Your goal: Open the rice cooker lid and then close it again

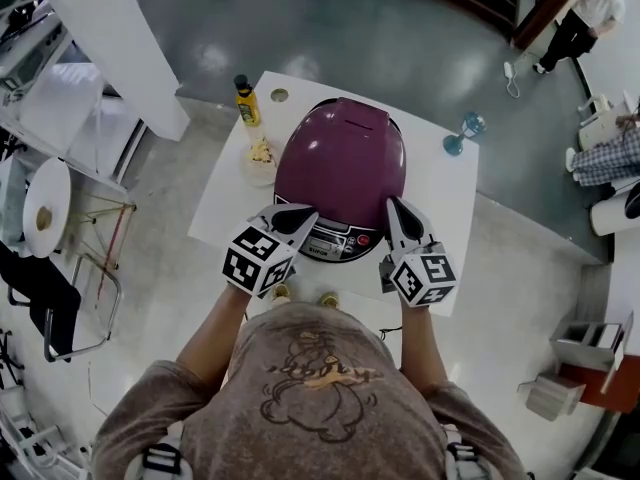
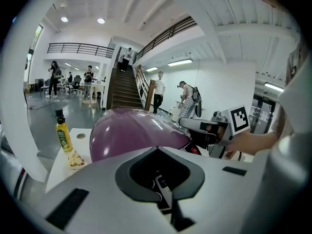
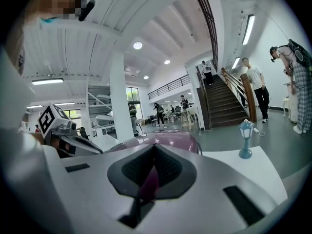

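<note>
Purple rice cooker front half-hidden; left gripper, right gripper jaws together, empty.

White table with purple rice cooker, yellow bottle, food dish, blue lamp ornament.

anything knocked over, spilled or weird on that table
Nothing stands out. The purple rice cooker sits upright on the white table with its lid down. The yellow bottle and the blue lamp ornament stand upright. The small dish of food lies beside the cooker, and no spill shows.
</note>
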Available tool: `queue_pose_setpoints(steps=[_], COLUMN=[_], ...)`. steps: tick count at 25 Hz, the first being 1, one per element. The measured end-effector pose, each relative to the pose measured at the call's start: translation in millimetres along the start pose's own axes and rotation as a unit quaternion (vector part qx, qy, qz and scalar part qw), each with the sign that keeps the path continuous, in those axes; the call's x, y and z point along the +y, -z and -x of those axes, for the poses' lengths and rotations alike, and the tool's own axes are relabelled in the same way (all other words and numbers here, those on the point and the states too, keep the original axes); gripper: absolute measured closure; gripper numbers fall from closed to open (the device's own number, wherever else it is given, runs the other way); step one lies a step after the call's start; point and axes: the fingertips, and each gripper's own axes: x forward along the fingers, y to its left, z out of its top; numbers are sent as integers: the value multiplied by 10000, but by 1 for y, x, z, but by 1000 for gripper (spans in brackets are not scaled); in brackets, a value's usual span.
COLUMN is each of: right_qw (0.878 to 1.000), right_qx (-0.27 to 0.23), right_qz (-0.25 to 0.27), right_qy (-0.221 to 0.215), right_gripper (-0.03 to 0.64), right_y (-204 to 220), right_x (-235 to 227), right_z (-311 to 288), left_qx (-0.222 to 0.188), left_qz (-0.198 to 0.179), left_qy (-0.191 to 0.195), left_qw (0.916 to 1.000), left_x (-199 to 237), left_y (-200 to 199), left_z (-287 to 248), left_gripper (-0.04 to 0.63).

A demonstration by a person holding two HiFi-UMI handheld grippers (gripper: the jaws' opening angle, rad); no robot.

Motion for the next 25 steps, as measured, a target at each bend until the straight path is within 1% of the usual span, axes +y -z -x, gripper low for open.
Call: queue_pose_setpoints(steps=[6, 10, 12, 16, 21, 25], right_qw=[10000, 10000, 10000, 9999, 9999, 9999], right_qx=[54, 75, 81, 82, 88, 94], right_qz=[12, 31, 35, 68, 78, 86], right_qy=[-21, -12, -8, -16, -36, -70], right_gripper=[615, 615, 615, 615, 615, 615], right_y=[2, 4, 4, 3, 4, 4], right_x=[1, 2, 2, 3, 5, 5], right_z=[-5, -7, -7, -8, -10, -10], left_qx=[42, 115, 149, 152, 123, 132], left_qz=[5, -210, -239, -153, -153, -294], left_qy=[-47, -157, -145, -52, -17, -53], left_qw=[10000, 9996, 9995, 9998, 9998, 9995], left_x=[1, -1, -1, -1, -1, -2], left_y=[0, 0, 0, 0, 1, 1], left_z=[-1, -2, -2, -1, -1, -1], left_gripper=[577, 577, 577, 577, 577, 577])
